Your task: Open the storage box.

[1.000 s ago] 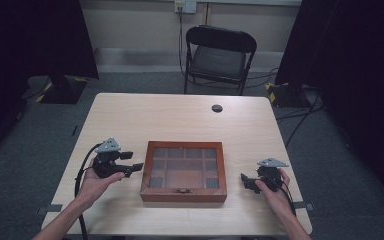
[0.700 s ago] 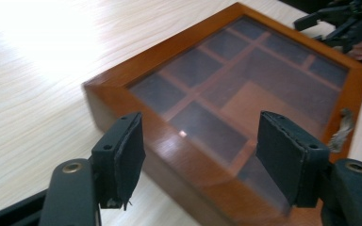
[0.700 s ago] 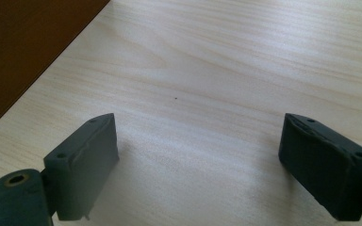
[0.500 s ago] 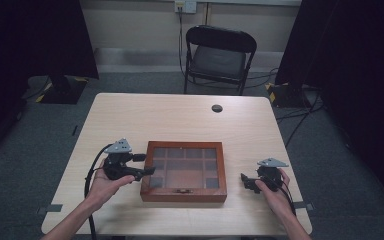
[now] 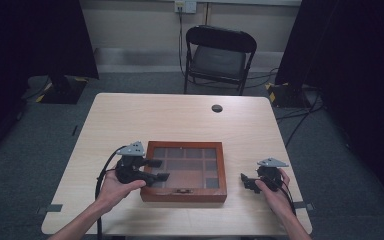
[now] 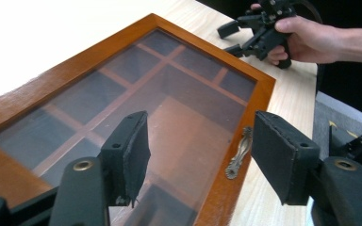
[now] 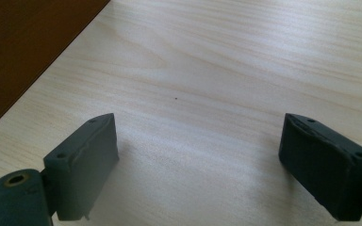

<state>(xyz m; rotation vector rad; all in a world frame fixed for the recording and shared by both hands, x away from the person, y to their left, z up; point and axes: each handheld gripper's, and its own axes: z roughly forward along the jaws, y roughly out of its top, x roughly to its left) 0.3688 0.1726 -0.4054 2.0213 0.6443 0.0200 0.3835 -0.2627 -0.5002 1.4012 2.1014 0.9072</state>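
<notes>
A shallow wooden box (image 5: 184, 195) with a glass lid over several compartments lies at the table's near middle. A small brass clasp (image 6: 238, 153) sits on its front rim. My left gripper (image 5: 160, 169) hovers over the box's left edge and points right across the lid (image 6: 99, 52). Its jaws have just been closing a little but stand open, and nothing is between the pads (image 6: 134, 150). To the right of the box my right gripper (image 5: 245, 183) rests low over bare tabletop (image 7: 217, 56), open and empty. The box's dark side (image 7: 23, 47) lies off to its left.
A small black round disc (image 5: 217, 108) lies on the far part of the table. A black folding chair (image 5: 220, 52) stands behind the table. Dark curtains hang at both sides. Bare wood lies between the box and the table's right edge.
My left gripper has moved right and slightly up, from beside the box to over its left edge. The right gripper has stayed where it was.
</notes>
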